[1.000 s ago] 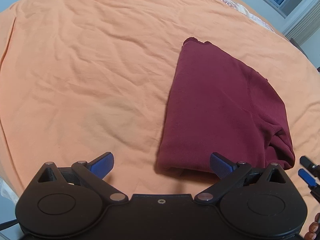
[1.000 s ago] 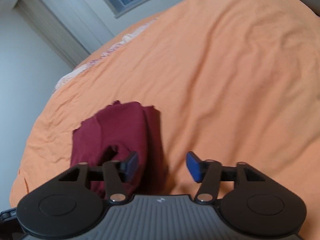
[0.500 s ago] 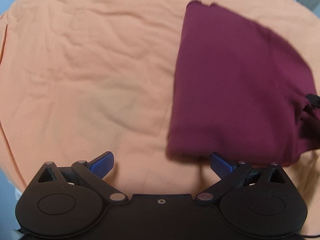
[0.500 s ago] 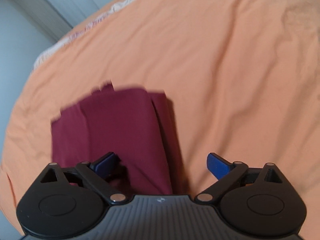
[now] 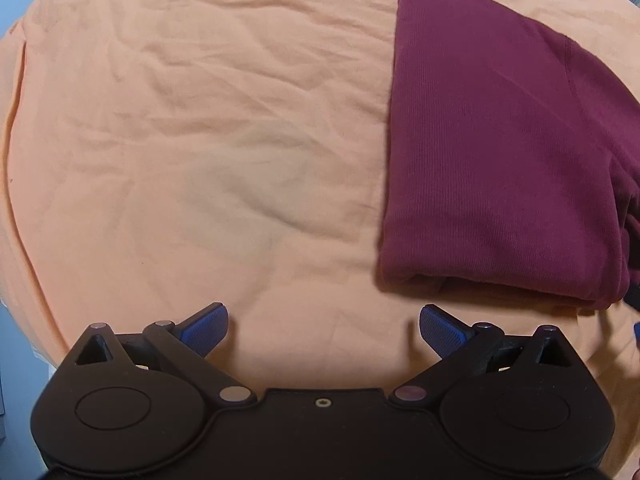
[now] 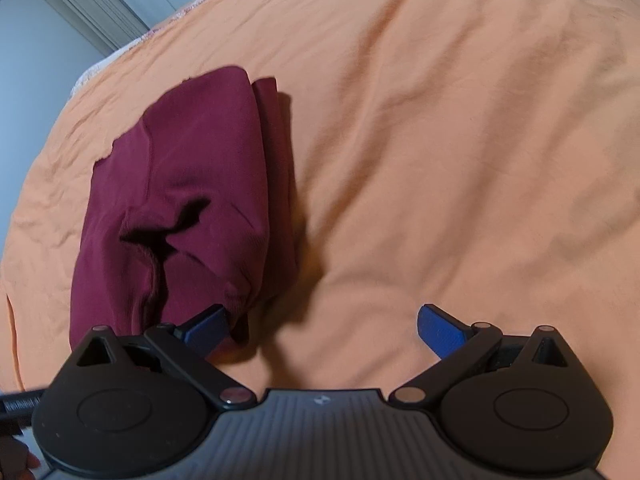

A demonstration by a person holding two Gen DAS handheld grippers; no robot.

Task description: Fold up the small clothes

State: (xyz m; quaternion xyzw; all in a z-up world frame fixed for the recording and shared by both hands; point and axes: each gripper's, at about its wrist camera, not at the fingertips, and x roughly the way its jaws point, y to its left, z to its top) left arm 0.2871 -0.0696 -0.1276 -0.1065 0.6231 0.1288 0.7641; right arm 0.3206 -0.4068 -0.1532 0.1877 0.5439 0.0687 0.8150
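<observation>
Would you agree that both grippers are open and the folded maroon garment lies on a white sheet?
Not quite: the sheet is orange, not white, as both wrist views show. The rest holds: the left gripper and right gripper are both open, and the folded maroon garment lies on the sheet.

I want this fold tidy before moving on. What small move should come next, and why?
Probably bring the right gripper left over the maroon garment and press down its puckered near corner. Both sets of jaws are open and empty, the left gripper sits off the cloth, and the garment already lies folded on the orange sheet.
</observation>
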